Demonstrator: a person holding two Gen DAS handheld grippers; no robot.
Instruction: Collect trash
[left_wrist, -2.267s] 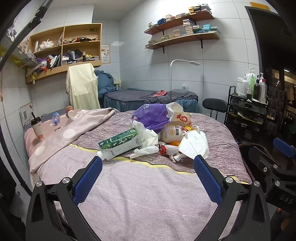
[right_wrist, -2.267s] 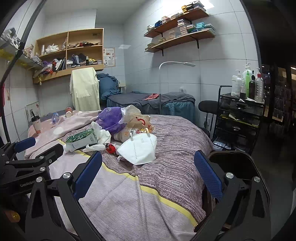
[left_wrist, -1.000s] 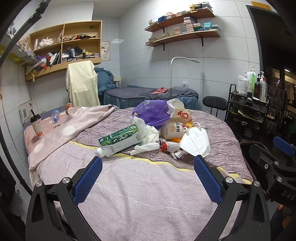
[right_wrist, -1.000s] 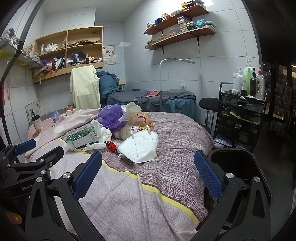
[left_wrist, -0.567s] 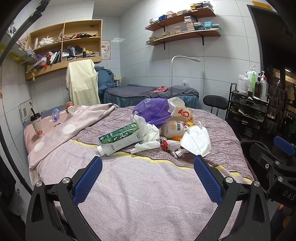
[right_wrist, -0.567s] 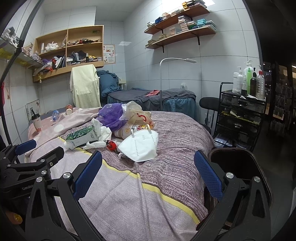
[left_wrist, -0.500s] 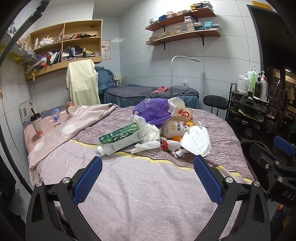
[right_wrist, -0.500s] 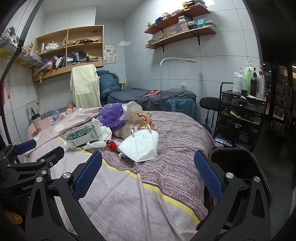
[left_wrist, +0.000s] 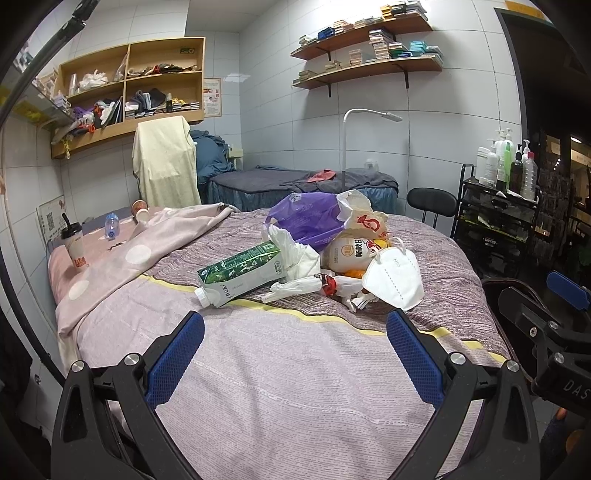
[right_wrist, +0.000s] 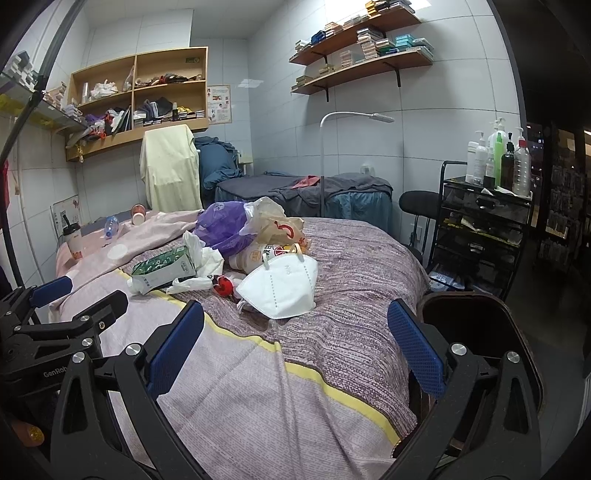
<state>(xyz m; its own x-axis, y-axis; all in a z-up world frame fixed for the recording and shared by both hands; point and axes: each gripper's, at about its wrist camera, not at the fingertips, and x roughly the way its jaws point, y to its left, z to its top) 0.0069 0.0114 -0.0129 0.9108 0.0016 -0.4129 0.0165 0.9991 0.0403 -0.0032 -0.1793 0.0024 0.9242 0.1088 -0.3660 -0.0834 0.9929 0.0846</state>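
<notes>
A heap of trash lies on the striped bed cover: a green milk carton (left_wrist: 240, 271) (right_wrist: 162, 267), crumpled white tissue (left_wrist: 295, 254), a purple plastic bag (left_wrist: 306, 218) (right_wrist: 221, 225), a beige bag with a red print (left_wrist: 365, 221), a drink cup lying on its side (left_wrist: 351, 251) and a white face mask (left_wrist: 395, 277) (right_wrist: 282, 284). My left gripper (left_wrist: 293, 354) is open and empty, short of the heap. My right gripper (right_wrist: 293, 354) is open and empty, with the mask just ahead. A dark trash bin (right_wrist: 476, 325) stands at the bed's right side.
A pink blanket (left_wrist: 122, 262) lies on the bed's left, with a lidded cup (left_wrist: 75, 245), a plastic bottle (left_wrist: 110, 225) and a paper cup (left_wrist: 140, 212). A black chair (left_wrist: 432, 203) and a trolley of bottles (left_wrist: 495, 218) stand right. A second bed (left_wrist: 295, 184) is behind.
Both grippers have drifted slightly nearer to the heap and stayed open. Nothing on the bed has moved.
</notes>
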